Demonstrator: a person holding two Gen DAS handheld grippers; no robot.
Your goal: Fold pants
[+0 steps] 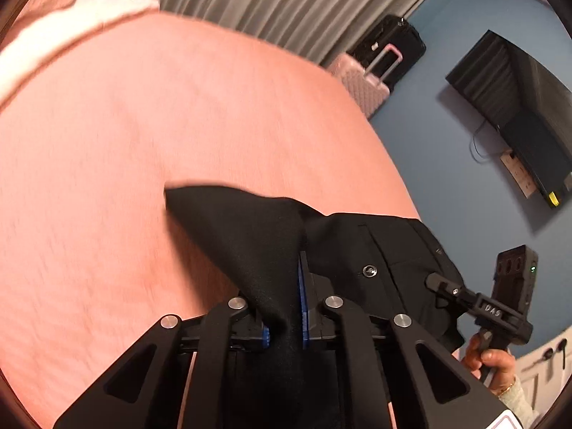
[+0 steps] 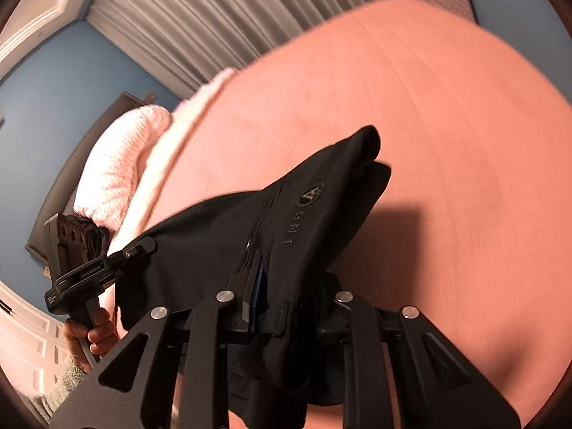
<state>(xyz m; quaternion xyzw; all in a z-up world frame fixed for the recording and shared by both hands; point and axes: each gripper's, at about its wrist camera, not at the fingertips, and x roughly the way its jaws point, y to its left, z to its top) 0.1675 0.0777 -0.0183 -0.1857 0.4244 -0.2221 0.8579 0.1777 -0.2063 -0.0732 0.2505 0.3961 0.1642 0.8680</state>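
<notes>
One pants, two tongs, two suitcases.

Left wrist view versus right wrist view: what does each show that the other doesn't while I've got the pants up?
Only the left wrist view shows the wall-mounted TV, the suitcases, the pants' metal button and the right gripper from outside.

Only the right wrist view shows the printed logo on the pants, the fluffy pink pillow and the left gripper from outside.

Both show the black pants clamped in the viewing gripper's jaws, the pink bed sheet and the grey curtain.
</notes>
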